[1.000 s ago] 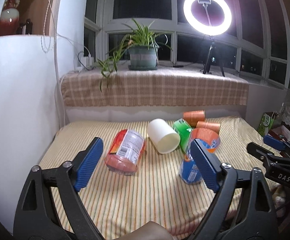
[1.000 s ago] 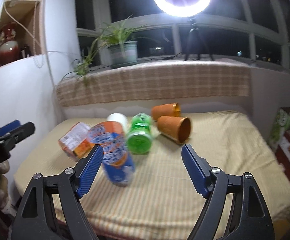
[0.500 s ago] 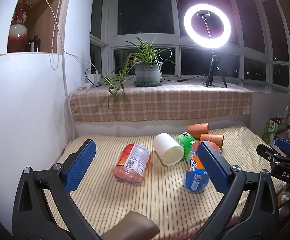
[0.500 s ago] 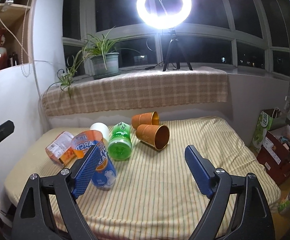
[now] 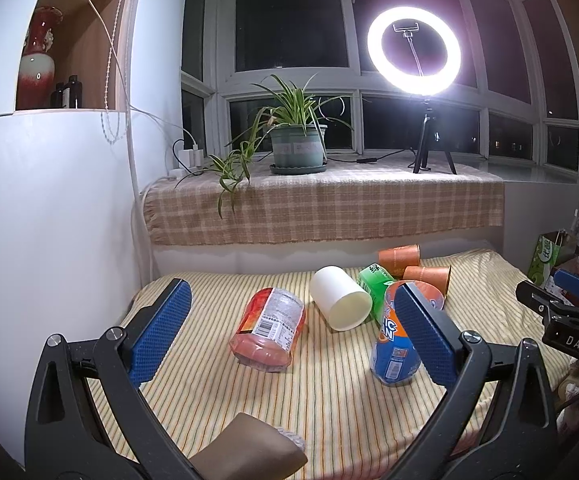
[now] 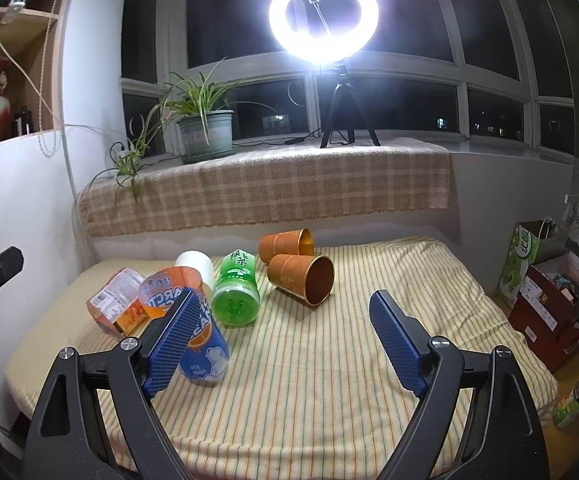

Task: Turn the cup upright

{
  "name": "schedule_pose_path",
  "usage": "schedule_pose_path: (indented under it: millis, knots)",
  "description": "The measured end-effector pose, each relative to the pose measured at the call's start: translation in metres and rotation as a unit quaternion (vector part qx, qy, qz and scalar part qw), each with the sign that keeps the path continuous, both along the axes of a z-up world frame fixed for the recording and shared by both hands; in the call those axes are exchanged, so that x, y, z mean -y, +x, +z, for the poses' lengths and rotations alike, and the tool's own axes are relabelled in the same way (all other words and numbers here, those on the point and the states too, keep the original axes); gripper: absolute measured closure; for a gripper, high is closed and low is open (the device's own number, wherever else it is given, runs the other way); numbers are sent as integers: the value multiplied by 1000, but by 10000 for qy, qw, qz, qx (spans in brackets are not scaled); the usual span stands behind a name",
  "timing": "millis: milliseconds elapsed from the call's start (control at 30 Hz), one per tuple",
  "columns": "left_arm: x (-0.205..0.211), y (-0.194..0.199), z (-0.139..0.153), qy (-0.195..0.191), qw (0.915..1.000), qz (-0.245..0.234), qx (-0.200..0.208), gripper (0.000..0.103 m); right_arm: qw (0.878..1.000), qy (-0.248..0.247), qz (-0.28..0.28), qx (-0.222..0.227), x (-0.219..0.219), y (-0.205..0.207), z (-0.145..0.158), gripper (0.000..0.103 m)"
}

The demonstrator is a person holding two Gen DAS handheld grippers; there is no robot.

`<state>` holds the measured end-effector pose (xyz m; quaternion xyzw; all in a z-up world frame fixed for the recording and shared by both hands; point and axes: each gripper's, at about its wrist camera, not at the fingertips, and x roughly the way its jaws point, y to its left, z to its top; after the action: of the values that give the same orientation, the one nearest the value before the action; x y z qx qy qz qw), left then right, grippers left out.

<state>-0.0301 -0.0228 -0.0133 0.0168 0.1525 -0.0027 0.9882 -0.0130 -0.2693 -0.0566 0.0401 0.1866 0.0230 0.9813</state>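
Observation:
Several cups sit on the striped bed. A white cup (image 5: 340, 298) (image 6: 196, 263), a green cup (image 6: 236, 290) (image 5: 374, 280), a red-labelled cup (image 5: 268, 330) (image 6: 117, 300) and two orange cups (image 6: 300, 278) (image 6: 285, 243) (image 5: 427, 276) lie on their sides. A blue and orange cup (image 5: 395, 340) (image 6: 193, 330) stands upside down, leaning. My left gripper (image 5: 293, 330) is open and empty, held back near the bed's front edge. My right gripper (image 6: 289, 340) is open and empty, also held back from the cups.
The striped bed (image 5: 329, 400) meets a white wall (image 5: 49, 220) on the left. Behind is a checked ledge (image 6: 269, 188) with a potted plant (image 6: 205, 132) and a ring light (image 6: 323, 12). Boxes and a bag (image 6: 545, 280) stand on the floor at right.
Both grippers have pulled back and tilted up, so the cups look smaller and lower. The blue and orange cup went from steeply tilted to nearly standing upside down.

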Motion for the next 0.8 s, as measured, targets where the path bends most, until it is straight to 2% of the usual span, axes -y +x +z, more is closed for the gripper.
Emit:
schedule_pose_path:
  millis: [800]
  knots:
    - [-5,3,-3,34,10000,-8,-56,0,9999,12,-91,-63,3,4,-3,16]
